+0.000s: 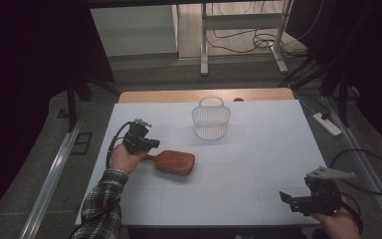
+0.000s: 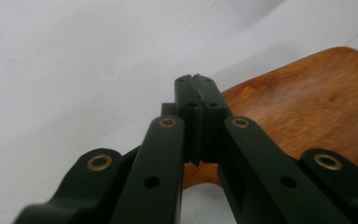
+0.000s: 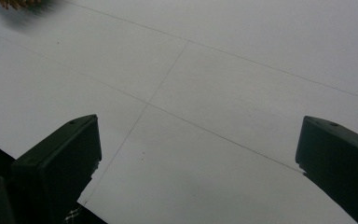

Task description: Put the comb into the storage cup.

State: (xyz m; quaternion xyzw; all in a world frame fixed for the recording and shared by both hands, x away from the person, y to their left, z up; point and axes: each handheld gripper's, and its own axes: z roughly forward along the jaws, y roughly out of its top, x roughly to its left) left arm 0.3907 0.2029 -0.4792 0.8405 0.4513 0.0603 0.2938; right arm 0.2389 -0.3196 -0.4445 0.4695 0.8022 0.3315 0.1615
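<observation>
A wooden hairbrush (image 1: 175, 163) lies on the white table (image 1: 258, 149), its handle pointing left. My left gripper (image 1: 149, 144) sits right over that handle, held by a hand in a plaid sleeve. In the left gripper view the gripper (image 2: 197, 81) is shut, its pads meeting along a thin seam with nothing visible between them. The brush's brown back (image 2: 307, 107) lies just behind and below them. My right gripper (image 1: 291, 199) hovers at the table's near right corner. In the right gripper view its jaws (image 3: 198, 154) stand wide open over bare table.
A white slotted basket (image 1: 210, 119) with a handle stands at the back middle of the table. A power strip (image 1: 327, 124) lies on the floor to the right. Table legs and cables are beyond the far edge. A bit of the brush (image 3: 16, 3) shows at the top left of the right gripper view.
</observation>
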